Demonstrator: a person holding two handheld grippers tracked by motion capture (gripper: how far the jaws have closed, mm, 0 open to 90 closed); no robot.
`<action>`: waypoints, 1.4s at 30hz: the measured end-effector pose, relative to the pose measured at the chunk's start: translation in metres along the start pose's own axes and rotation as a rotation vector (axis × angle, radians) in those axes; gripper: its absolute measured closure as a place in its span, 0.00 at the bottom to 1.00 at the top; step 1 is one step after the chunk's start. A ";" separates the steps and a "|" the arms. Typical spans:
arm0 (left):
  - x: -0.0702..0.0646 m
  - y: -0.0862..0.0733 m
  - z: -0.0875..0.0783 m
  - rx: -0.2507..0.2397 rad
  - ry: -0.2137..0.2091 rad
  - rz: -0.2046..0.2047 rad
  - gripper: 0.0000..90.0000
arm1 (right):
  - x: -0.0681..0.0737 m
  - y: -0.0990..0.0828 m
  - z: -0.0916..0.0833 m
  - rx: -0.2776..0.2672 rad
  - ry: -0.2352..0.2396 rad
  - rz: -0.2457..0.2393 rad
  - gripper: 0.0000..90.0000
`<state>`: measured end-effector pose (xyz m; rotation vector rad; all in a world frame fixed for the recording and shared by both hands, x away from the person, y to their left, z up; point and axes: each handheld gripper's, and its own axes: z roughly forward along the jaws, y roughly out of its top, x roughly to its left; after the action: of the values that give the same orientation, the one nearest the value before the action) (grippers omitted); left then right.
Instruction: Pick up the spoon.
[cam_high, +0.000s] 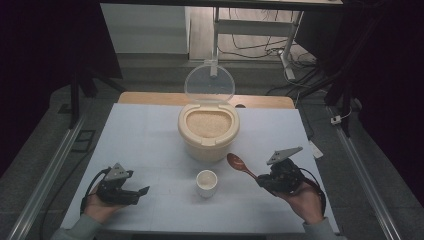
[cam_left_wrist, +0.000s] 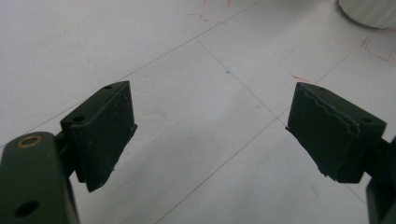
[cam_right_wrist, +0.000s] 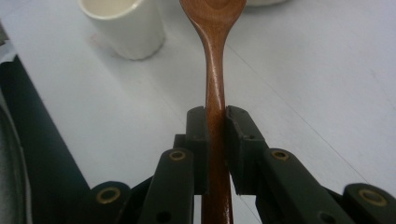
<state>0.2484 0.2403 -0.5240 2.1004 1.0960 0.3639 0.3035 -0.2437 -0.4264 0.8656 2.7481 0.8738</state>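
The right gripper (cam_right_wrist: 216, 121) pinched a wooden spoon (cam_right_wrist: 214, 56) beside a seemingly empty cup (cam_high: 206, 182); beyond, an open rice bin (cam_high: 208, 131) held rice (cam_high: 208, 123). The left gripper (cam_left_wrist: 210, 135) stood spread.

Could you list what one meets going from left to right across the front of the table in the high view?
Left gripper → white cup → wooden spoon → right gripper.

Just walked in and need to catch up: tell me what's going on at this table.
A person holds a gripper in each hand at a white table. The right gripper is clamped on the handle of a wooden spoon, whose bowl points toward an open container of rice. A small white cup stands in front of that container. The left gripper is open and holds nothing.
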 end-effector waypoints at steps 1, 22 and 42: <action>0.000 0.000 0.000 0.000 0.000 -0.001 0.16 | 0.001 0.001 0.000 0.001 0.003 -0.004 0.88; 0.000 0.001 0.001 0.004 -0.002 -0.003 0.16 | 0.021 0.025 0.016 -0.019 0.072 -0.113 0.88; 0.001 0.001 0.000 0.001 -0.007 -0.004 0.16 | 0.042 0.069 0.036 -0.007 0.115 -0.252 0.88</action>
<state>0.2494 0.2403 -0.5236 2.0991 1.0962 0.3534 0.3125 -0.1560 -0.4149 0.4655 2.8651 0.9077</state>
